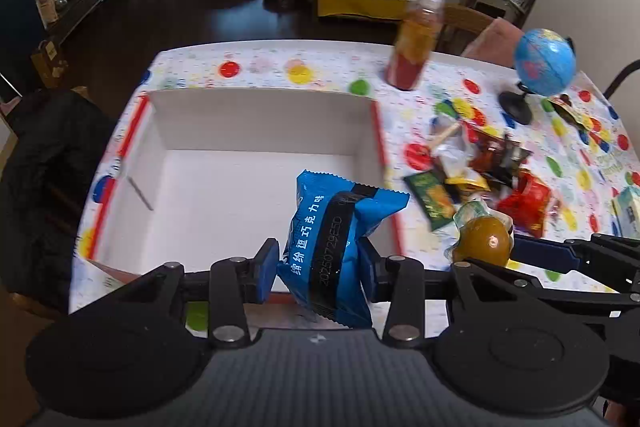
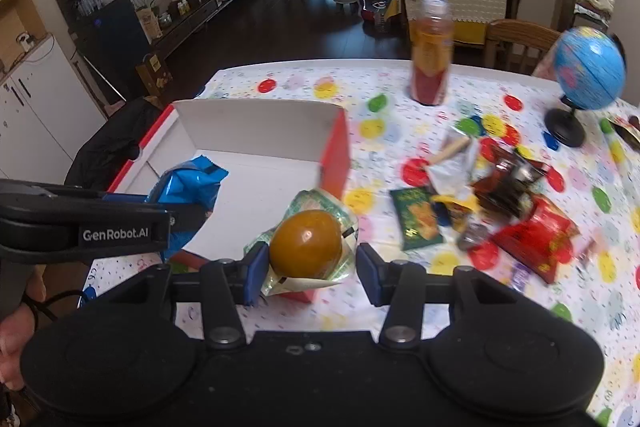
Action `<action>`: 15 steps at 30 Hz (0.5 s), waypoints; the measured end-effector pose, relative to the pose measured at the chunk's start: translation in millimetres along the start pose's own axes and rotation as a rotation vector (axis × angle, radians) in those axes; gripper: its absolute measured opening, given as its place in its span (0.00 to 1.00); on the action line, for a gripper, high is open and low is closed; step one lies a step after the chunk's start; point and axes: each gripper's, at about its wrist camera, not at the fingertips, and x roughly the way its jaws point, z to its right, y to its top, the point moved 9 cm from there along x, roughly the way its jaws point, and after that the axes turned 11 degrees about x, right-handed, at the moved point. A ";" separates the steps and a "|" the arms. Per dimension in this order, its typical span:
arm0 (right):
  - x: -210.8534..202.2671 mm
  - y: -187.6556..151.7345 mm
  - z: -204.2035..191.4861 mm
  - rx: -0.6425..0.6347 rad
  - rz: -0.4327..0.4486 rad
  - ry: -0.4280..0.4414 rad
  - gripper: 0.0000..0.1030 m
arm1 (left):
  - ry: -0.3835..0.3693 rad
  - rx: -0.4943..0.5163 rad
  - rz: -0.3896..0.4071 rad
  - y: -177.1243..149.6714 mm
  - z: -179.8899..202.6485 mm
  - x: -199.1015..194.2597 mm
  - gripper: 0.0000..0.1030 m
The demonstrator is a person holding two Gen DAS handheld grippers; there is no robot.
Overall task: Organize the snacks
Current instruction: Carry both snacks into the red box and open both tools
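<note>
My left gripper (image 1: 318,267) is shut on a blue snack packet (image 1: 340,243) and holds it over the near edge of the white box (image 1: 256,115) with red rims. The packet also shows in the right wrist view (image 2: 188,187). My right gripper (image 2: 312,269) is shut on a clear packet with a brown egg (image 2: 306,243) and holds it just right of the box's near right corner. The egg packet also shows in the left wrist view (image 1: 484,237). The box (image 2: 256,131) has nothing lying on its floor.
A heap of loose snack packets (image 2: 500,203) lies on the dotted tablecloth right of the box. A tall bottle (image 2: 432,51) stands behind it and a blue globe (image 2: 588,71) at the far right. A dark chair (image 1: 48,163) sits left of the table.
</note>
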 end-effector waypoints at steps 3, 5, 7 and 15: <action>15.9 2.1 -19.1 -0.008 -0.008 -0.007 0.45 | 0.010 0.001 -0.014 1.8 -26.1 8.1 0.39; 27.8 3.8 -31.0 -0.008 -0.017 -0.016 0.45 | 0.016 0.003 -0.022 2.9 -42.4 13.0 0.39; 40.7 4.6 -40.5 -0.010 -0.027 -0.025 0.45 | 0.020 0.012 -0.030 3.1 -56.5 18.6 0.39; 97.9 2.2 -70.3 -0.019 -0.095 -0.042 0.46 | 0.049 0.066 -0.092 2.9 -93.3 57.9 0.39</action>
